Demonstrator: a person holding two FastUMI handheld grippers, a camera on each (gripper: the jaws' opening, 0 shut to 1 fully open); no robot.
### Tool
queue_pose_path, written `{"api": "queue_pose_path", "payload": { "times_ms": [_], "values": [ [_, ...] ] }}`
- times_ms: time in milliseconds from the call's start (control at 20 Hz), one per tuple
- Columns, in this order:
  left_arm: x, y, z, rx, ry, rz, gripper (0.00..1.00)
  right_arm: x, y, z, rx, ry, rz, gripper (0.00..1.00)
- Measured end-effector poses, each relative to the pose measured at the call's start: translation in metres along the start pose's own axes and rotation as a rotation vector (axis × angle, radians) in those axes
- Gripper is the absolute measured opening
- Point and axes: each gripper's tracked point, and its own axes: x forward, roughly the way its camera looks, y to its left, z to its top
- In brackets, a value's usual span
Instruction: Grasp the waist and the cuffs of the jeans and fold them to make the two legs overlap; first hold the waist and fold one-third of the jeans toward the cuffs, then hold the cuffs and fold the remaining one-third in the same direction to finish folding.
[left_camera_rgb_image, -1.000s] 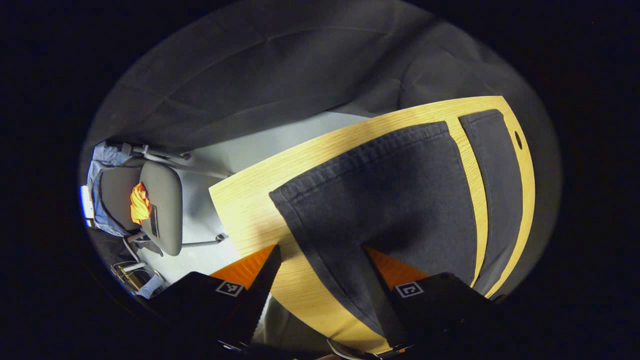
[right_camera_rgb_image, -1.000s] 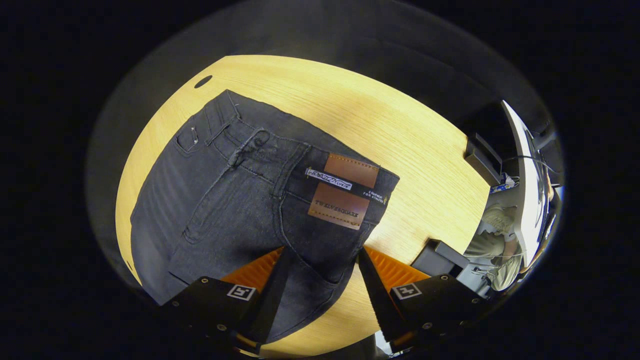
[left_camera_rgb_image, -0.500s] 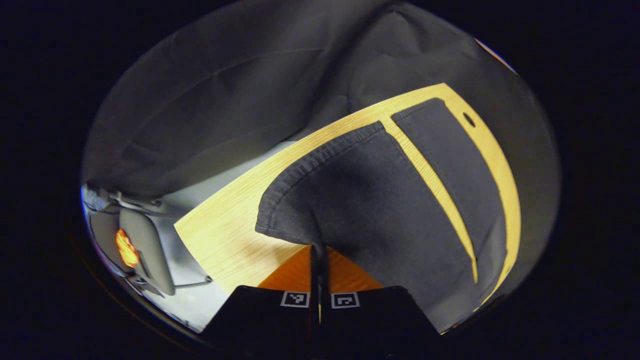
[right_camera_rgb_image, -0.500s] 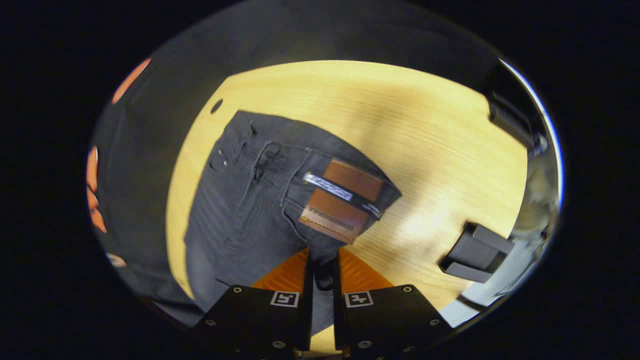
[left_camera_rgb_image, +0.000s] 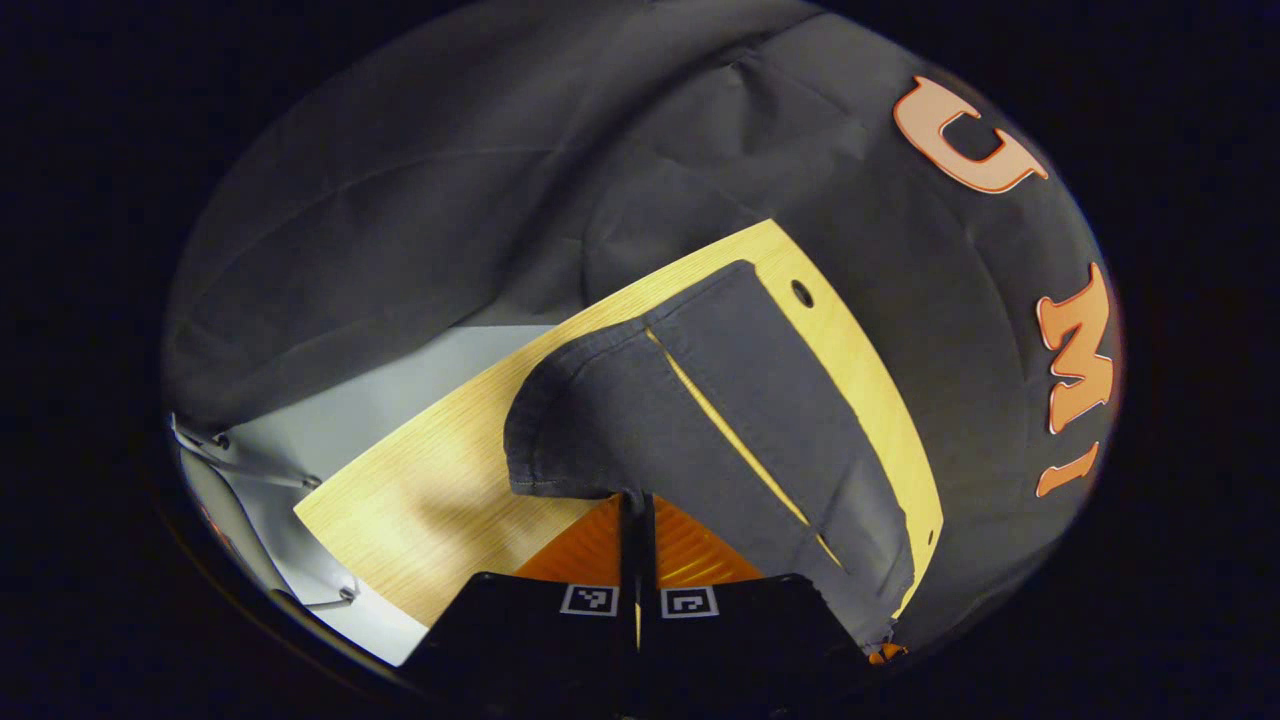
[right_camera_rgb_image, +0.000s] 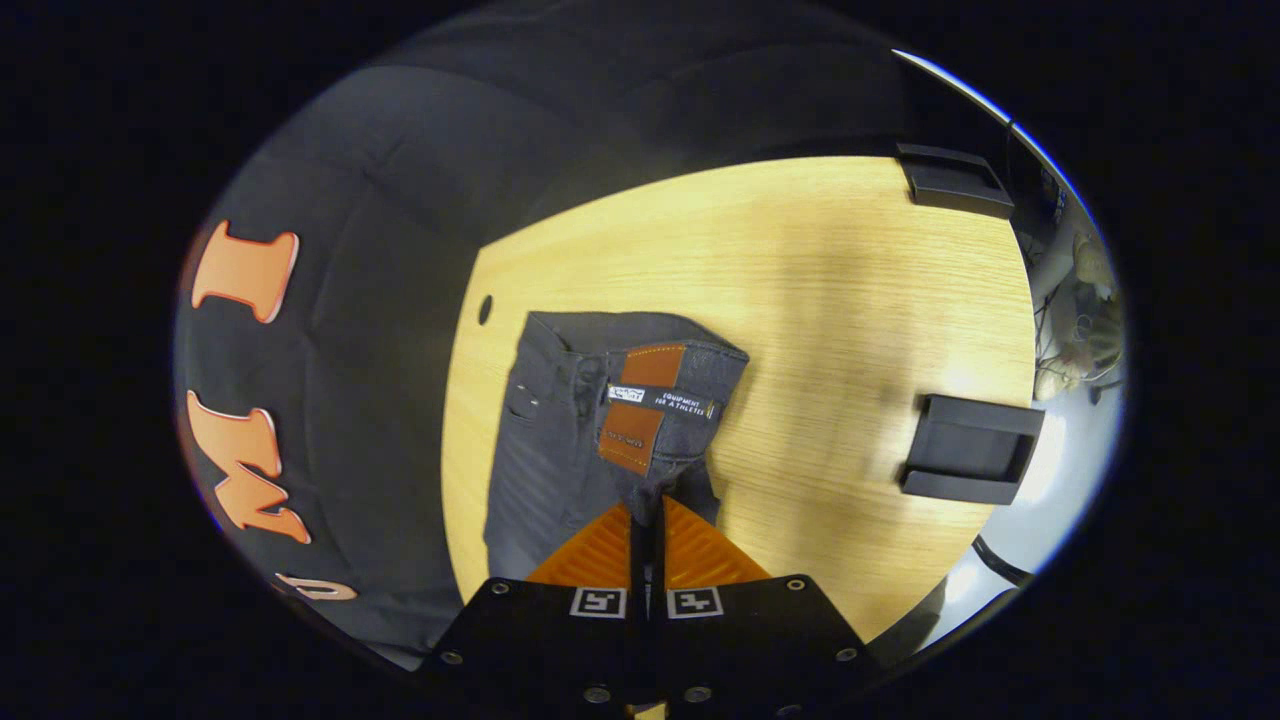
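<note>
The wooden bench carried the dark jeans, their legs stretched along it. The left gripper had its jaws pinched tight on a lifted cuff. The right gripper clamped the waist, raised off the bench beside the leather patch.

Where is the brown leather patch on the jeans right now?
In the right gripper view, the brown patch sits at the waist, just above the right gripper.
</note>
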Motion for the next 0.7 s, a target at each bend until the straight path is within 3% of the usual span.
{"api": "queue_pose_path", "payload": {
  "times_ms": [50,200,500,700],
  "values": [
    [0.000,-0.004,0.002,0.006,0.005,-0.014,0.01,-0.005,0.009,-0.004,0.013,0.013,0.017,0.01],
    [0.002,-0.012,0.007,0.042,0.037,-0.052,0.01,-0.014,0.010,-0.006,-0.059,-0.036,-0.037,0.00],
    [-0.007,-0.043,0.041,0.062,0.023,-0.122,0.01,-0.034,0.050,-0.002,-0.101,-0.142,0.021,0.01],
    [0.005,-0.055,0.056,0.082,-0.003,-0.101,0.01,-0.026,0.054,-0.002,-0.065,-0.051,0.049,0.01]
  ]
}}
